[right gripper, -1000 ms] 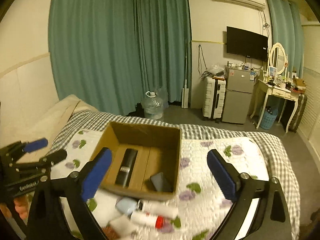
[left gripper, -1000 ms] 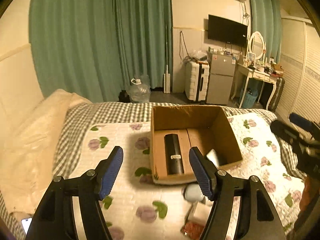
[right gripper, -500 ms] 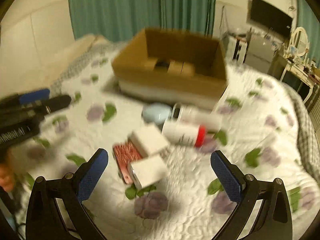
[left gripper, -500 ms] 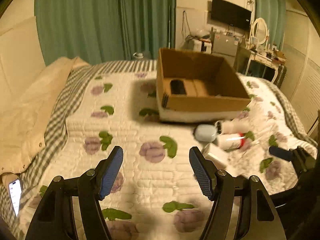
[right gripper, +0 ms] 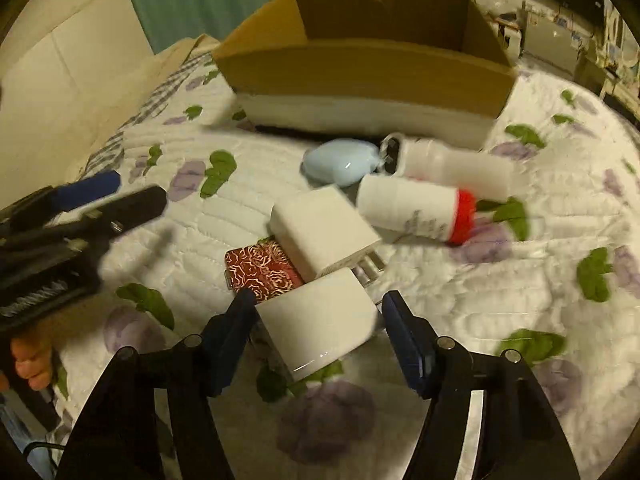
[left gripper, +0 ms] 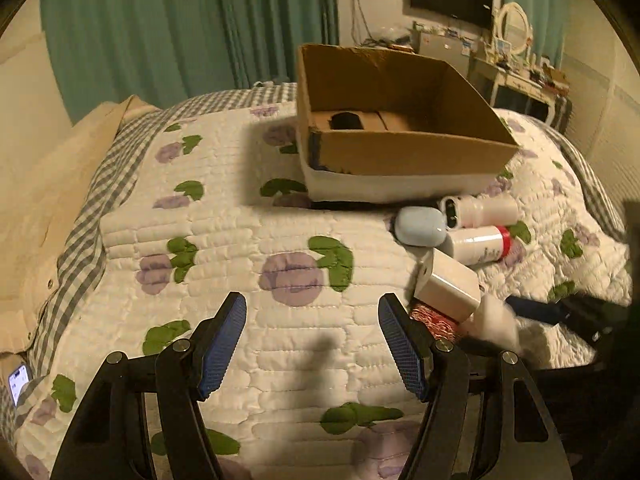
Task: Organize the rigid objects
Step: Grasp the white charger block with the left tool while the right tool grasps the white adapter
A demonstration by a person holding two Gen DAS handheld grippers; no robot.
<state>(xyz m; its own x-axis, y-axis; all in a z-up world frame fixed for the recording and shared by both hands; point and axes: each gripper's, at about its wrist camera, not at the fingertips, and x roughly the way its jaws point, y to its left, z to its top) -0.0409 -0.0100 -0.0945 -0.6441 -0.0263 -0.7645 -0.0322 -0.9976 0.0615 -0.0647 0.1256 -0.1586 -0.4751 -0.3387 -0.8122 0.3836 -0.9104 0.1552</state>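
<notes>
A cardboard box [left gripper: 400, 148] [right gripper: 360, 68] sits on the quilted bed with a black object [left gripper: 345, 121] inside. In front of it lie a pale blue case [right gripper: 340, 162], two white bottles, one with a red cap [right gripper: 416, 210], a red patterned case [right gripper: 262, 270] and two white charger blocks. My right gripper [right gripper: 316, 316] is open with its fingers on either side of the nearer white charger [right gripper: 320, 322], not clamped on it. My left gripper [left gripper: 312, 340] is open and empty above bare quilt, left of the pile.
A beige blanket [left gripper: 44, 200] lies along the bed's left side, with a phone [left gripper: 18, 384] at the lower left. Green curtains, a TV and a dresser stand beyond the bed.
Both grippers have dropped low toward the bed. The right gripper moved in and narrowed around the nearer white charger. The left one came nearer the pile.
</notes>
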